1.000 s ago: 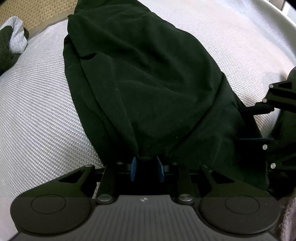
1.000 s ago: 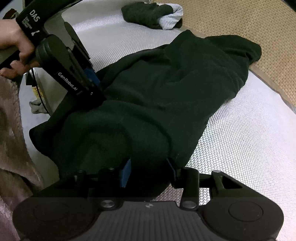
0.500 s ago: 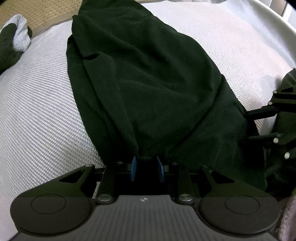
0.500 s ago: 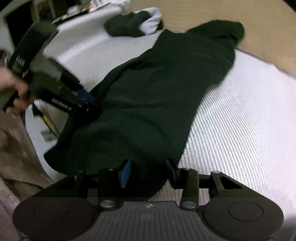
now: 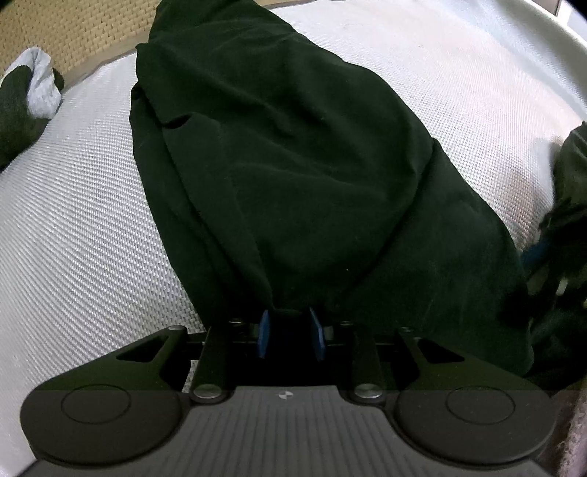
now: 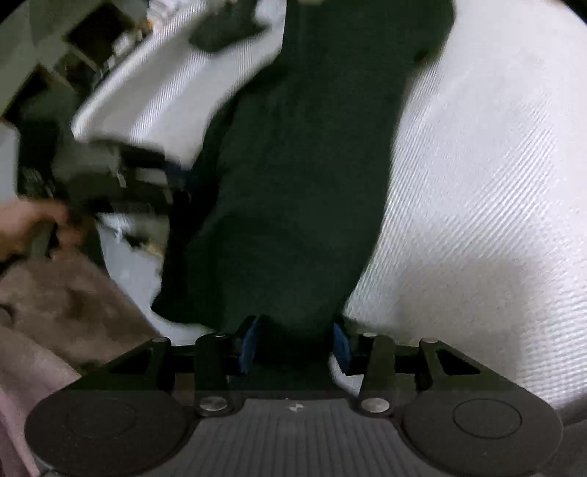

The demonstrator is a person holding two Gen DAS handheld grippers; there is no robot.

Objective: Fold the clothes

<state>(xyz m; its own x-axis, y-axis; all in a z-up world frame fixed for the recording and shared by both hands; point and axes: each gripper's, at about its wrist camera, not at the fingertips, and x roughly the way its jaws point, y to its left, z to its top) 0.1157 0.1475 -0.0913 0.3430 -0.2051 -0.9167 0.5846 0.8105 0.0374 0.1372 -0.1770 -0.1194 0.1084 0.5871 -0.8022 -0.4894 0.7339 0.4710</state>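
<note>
A dark green garment [image 5: 293,165] lies stretched out over the white woven bed surface [image 5: 73,238]. My left gripper [image 5: 290,332] is shut on a bunched edge of it, the cloth pinched between the blue pads. My right gripper [image 6: 295,345] is shut on another edge, and the garment [image 6: 304,165] runs straight up and away from it. In the right wrist view the left gripper [image 6: 146,179] shows blurred at the left, held by a hand [image 6: 25,224]. At the right edge of the left wrist view, the right gripper [image 5: 557,257] appears as a blur.
A second dark and grey piece of clothing [image 5: 29,91] lies at the far left on the bed, next to a tan woven mat [image 5: 73,33]. Brown fuzzy fabric [image 6: 55,304] sits at the near left of the right wrist view. The bed's edge [image 6: 110,110] borders dim clutter.
The right gripper has rolled and sunk a little, so the garment now runs straight up its view. The left gripper shifted slightly across the bed. Both still hold the cloth.
</note>
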